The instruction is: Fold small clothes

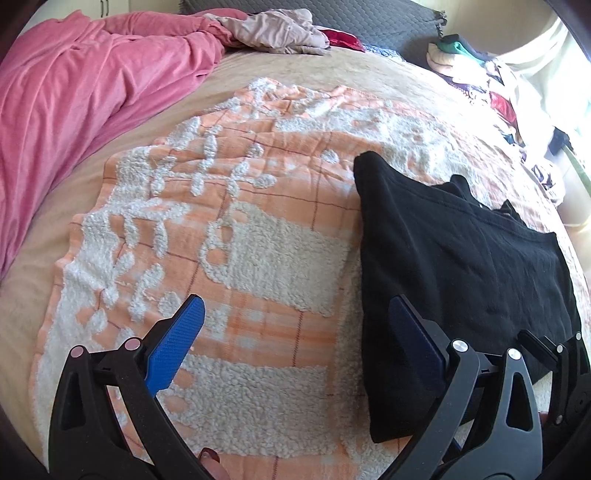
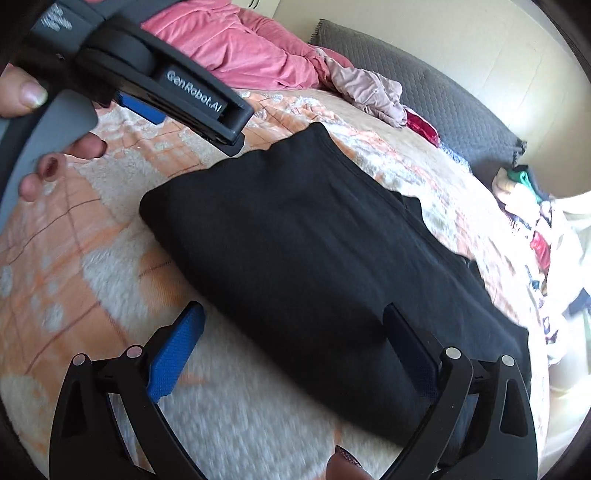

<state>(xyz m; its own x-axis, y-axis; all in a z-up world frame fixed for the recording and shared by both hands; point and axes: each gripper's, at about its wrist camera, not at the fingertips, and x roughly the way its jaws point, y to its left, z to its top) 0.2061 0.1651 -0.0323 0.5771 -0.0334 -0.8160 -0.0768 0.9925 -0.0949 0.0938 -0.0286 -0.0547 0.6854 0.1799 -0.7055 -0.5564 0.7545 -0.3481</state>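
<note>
A blanket (image 1: 229, 229) lies spread across the bed (image 1: 44, 229). On the blanket's right part rests a folded garment (image 1: 461, 258). Left of the blanket a quilt (image 1: 74, 96) is bunched along the bed's side. Behind the blanket, at the head of the bed, a crumpled cloth (image 1: 273, 31) lies before a pillow (image 1: 388, 22). A heap of clothes (image 1: 509, 96) sits at the far right edge.
</note>
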